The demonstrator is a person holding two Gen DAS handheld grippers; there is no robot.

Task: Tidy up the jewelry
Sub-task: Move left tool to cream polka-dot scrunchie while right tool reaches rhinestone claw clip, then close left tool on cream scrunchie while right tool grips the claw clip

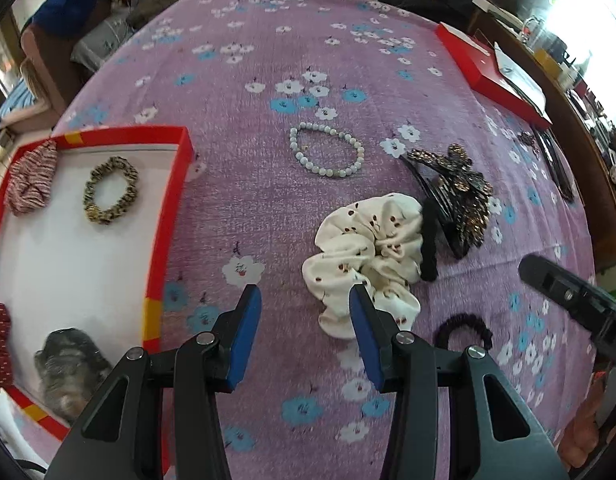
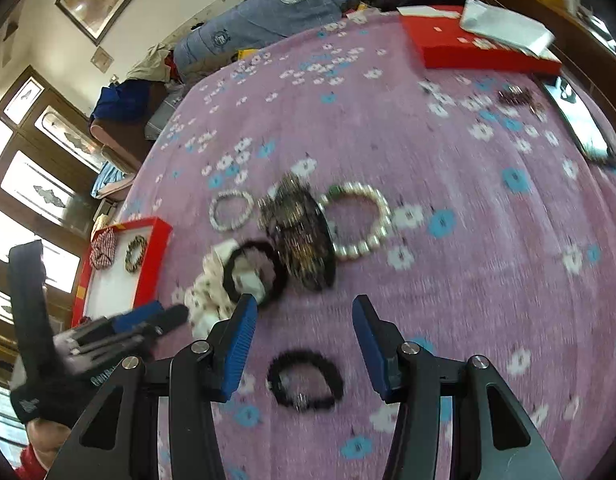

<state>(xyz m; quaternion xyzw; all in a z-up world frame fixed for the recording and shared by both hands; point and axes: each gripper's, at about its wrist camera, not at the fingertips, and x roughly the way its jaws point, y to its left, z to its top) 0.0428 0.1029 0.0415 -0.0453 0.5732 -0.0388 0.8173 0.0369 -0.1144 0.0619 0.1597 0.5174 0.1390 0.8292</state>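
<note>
My left gripper [image 1: 305, 300] is open and empty, low over the purple floral cloth, with a cream printed scrunchie [image 1: 368, 248] just ahead of its right finger. A white bead bracelet [image 1: 328, 150], a dark beaded hair claw [image 1: 456, 196] and a black hair tie [image 1: 464, 330] lie near it. The red-rimmed tray [image 1: 167, 216] at left holds several scrunchies. My right gripper [image 2: 303, 312] is open and empty above a black hair tie [image 2: 305, 380]. Ahead of it lie the cream scrunchie [image 2: 211, 292] under a black scrunchie [image 2: 253, 268], the hair claw [image 2: 303, 236] and a pearl bracelet [image 2: 360, 220].
A red box lid [image 1: 488, 72] with papers lies at the far right of the bed; it also shows in the right wrist view [image 2: 480, 48]. A phone [image 2: 580, 124] lies by the right edge. Folded clothes and bedding [image 2: 267, 12] pile up at the far end.
</note>
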